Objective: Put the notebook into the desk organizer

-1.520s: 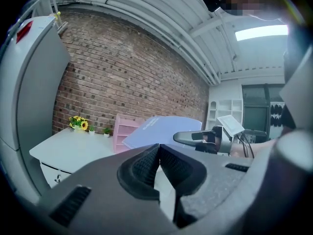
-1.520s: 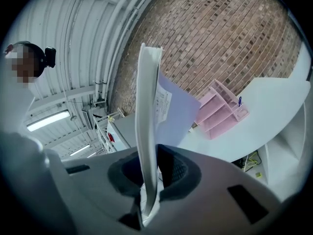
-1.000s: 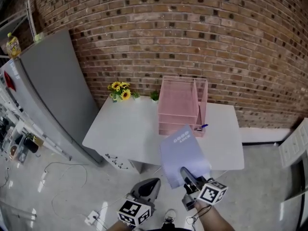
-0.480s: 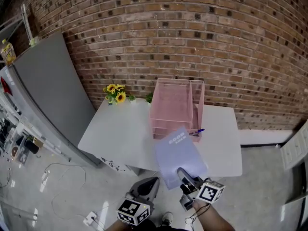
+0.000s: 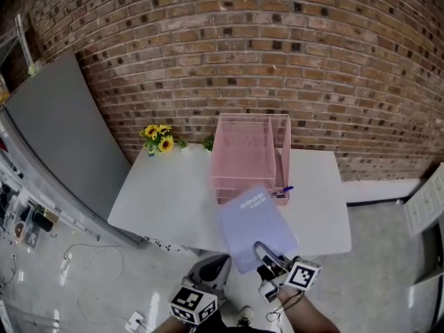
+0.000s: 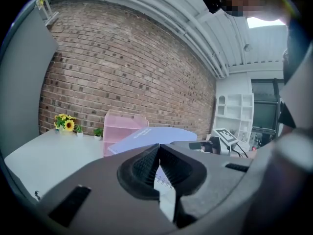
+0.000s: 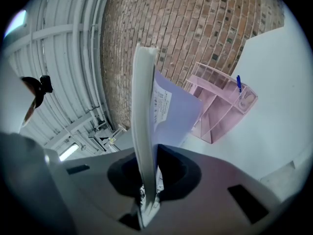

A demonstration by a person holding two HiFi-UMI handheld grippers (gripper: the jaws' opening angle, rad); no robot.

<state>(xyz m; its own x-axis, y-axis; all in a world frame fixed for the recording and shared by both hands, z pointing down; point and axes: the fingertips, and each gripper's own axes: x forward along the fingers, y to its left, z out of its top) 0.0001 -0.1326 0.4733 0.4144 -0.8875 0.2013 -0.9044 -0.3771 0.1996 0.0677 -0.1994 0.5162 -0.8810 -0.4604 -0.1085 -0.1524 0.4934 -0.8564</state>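
A lavender spiral notebook (image 5: 254, 226) hangs in the air over the near edge of the white table (image 5: 173, 200), its far corner just short of the pink desk organizer (image 5: 246, 158). My right gripper (image 5: 264, 254) is shut on the notebook's near edge; in the right gripper view the notebook (image 7: 146, 121) stands edge-on between the jaws, with the organizer (image 7: 217, 106) beyond it. My left gripper (image 5: 208, 272) hangs low beside it, shut and empty. The left gripper view shows the notebook (image 6: 151, 135) in front of the organizer (image 6: 122, 129).
A blue pen (image 5: 286, 189) stands in the organizer's right-hand cup. A small pot of sunflowers (image 5: 158, 137) sits at the table's far left corner, with a small green plant (image 5: 208, 143) beside the organizer. A grey cabinet (image 5: 55, 137) stands at the left, a brick wall behind.
The right gripper and notebook have edged forward and slightly left, closer to the organizer. The view has shifted a little. The left gripper has stayed low and shut.
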